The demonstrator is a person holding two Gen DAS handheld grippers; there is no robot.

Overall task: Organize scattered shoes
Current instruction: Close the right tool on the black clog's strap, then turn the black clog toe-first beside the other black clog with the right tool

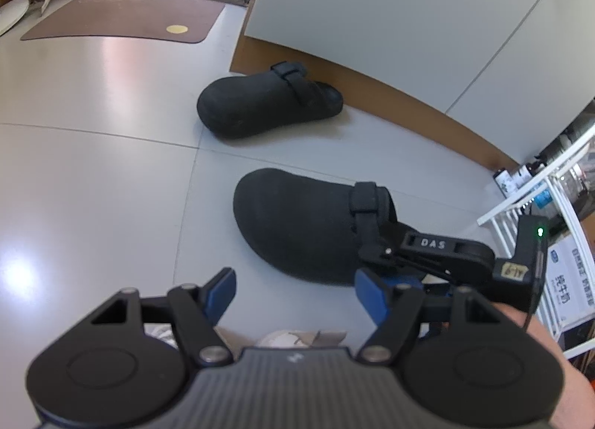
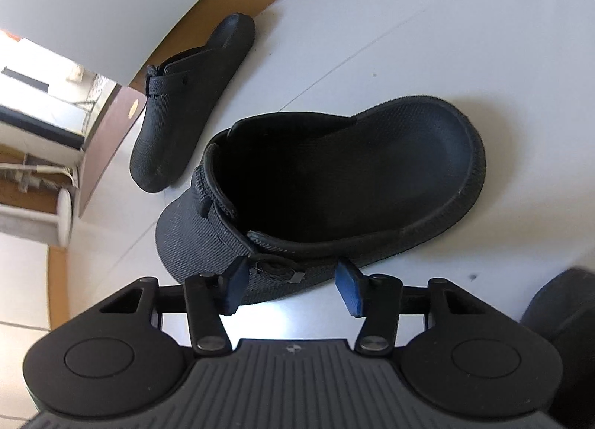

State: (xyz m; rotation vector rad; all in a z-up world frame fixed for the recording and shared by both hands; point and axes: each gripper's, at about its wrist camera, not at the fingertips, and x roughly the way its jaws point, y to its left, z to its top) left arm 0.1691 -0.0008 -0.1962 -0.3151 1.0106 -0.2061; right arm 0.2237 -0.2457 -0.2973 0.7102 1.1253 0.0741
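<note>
Presently, the right gripper [image 2: 293, 289] sat at lower centre of the right wrist view, its blue pads set astride the side wall of the near clog [image 2: 334, 183]. One pad lay against the wall by the strap rivet; the other stood just clear of the sole edge, so the jaws were apart and no clamp was made. That straddle suited a pinch on the thin wall, which is judged the easiest part to lift. The near clog rested sole-down on the pale floor [image 2: 427, 38], heel toward the upper right of the frame.

In the left wrist view the left gripper [image 1: 293, 293] occupied the lower centre, jaws wide with nothing between them, held short of the near clog [image 1: 293, 220] as a standby tool. The right gripper [image 1: 375, 254] entered from the right edge at the clog's strap.

Beyond, the far clog [image 1: 267, 105] lay in the upper middle, heel against the brown skirting [image 1: 409, 109] under a white cabinet [image 1: 372, 1]. It looked already parked at the wall, so the near clog probably belonged beside it. A brown mat [image 1: 122, 16] lay upper left.
</note>
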